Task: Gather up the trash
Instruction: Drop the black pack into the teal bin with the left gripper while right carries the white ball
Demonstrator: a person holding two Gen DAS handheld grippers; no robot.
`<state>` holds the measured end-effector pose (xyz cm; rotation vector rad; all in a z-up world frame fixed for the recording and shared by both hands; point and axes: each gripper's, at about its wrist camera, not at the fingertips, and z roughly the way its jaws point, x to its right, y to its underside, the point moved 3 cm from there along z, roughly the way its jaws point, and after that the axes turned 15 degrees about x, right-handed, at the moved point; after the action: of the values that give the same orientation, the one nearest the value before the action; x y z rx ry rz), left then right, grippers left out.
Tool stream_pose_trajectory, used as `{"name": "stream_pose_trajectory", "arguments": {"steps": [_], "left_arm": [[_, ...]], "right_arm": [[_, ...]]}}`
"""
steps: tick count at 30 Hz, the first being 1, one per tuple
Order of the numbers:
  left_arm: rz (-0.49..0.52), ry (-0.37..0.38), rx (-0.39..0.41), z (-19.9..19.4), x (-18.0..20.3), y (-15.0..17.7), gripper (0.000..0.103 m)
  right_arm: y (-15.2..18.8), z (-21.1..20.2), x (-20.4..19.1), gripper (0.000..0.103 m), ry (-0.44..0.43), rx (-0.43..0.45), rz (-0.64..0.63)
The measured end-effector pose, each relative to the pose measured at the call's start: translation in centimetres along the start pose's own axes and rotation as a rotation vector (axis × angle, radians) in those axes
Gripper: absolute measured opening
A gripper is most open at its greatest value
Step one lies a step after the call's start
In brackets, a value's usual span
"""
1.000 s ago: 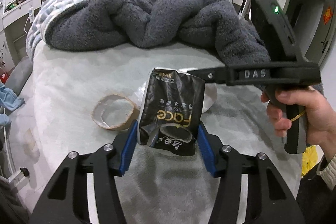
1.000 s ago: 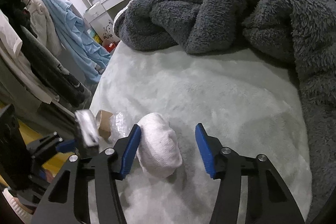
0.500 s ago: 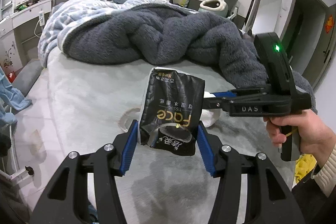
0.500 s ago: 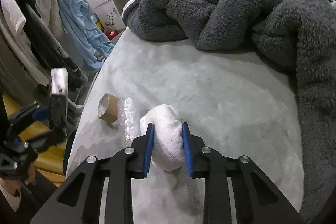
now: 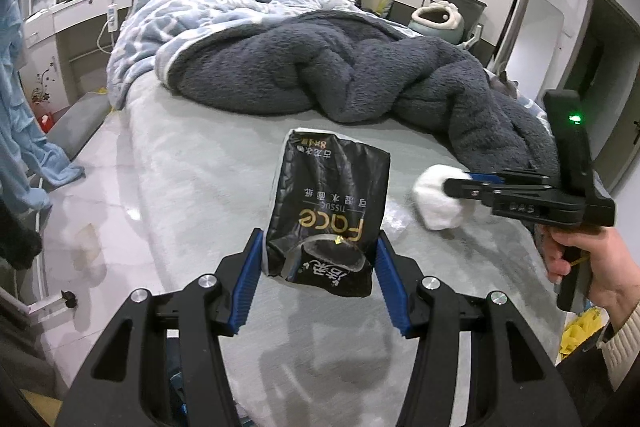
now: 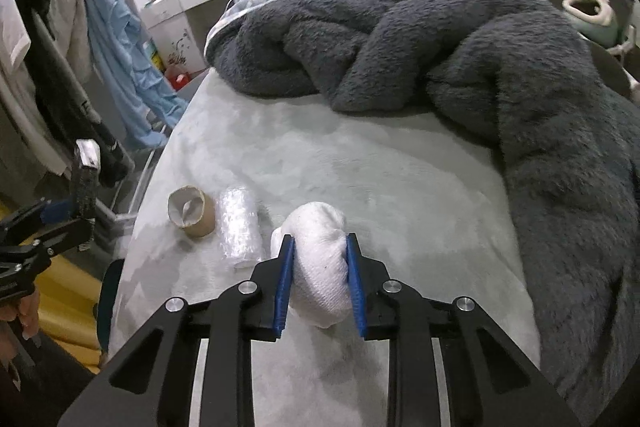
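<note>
While both pieces of trash were already gripped, two more lay on the bed. A black tissue pack (image 5: pixel 328 215), crumpled and apparently empty, was pinched between the blue pads of the left tool (image 5: pixel 320 277), held clear above the bed (image 6: pixel 360 163). A white wadded cloth or tissue ball (image 6: pixel 320 267) sat squeezed in the right tool (image 6: pixel 320 279), whose jaws had just been closing onto it and stood narrow, pads pressing both sides; it looked lifted just off the sheet, though contact underneath couldn't be confirmed. Left on the bed: a cardboard tape core (image 6: pixel 188 211) and a clear plastic wrap roll (image 6: pixel 239 227) just beside it, near the bed's left edge. Judged roughly halfway: two items in hand, two to fetch, and no bin visible yet for the drop-off. A grey fleece blanket (image 6: pixel 460 47) was heaped behind, well apart from the trash.
</note>
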<state>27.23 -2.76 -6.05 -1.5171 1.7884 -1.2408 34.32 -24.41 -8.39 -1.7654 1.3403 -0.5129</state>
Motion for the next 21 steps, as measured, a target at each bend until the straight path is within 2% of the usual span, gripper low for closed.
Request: {"name": "stream_pose_trajectory", "arguments": {"steps": [4, 9, 13, 21], "left_arm": [[-0.014, -0.024, -0.013, -0.4, -0.9, 0.5, 0.057], [-0.080, -0.050, -0.056, -1.4, -2.4, 1.9, 0.057], [-0.085, -0.083, -0.073, -2.1, -3.2, 2.9, 0.057], [-0.121, -0.142, -0.167, -2.9, -5.3, 7.1, 0.057]], "right_arm": [[0.3, -1.5, -0.8, 0.025, 0.042, 0.030, -0.004], [2.2, -2.6, -2.1, 0.025, 0.069, 0.035, 0.011], [3.2, -3.9, -3.3, 0.025, 0.082, 0.050, 0.023], [4.1, -7.0, -7.8, 0.025, 0.046, 0.098, 0.027]]}}
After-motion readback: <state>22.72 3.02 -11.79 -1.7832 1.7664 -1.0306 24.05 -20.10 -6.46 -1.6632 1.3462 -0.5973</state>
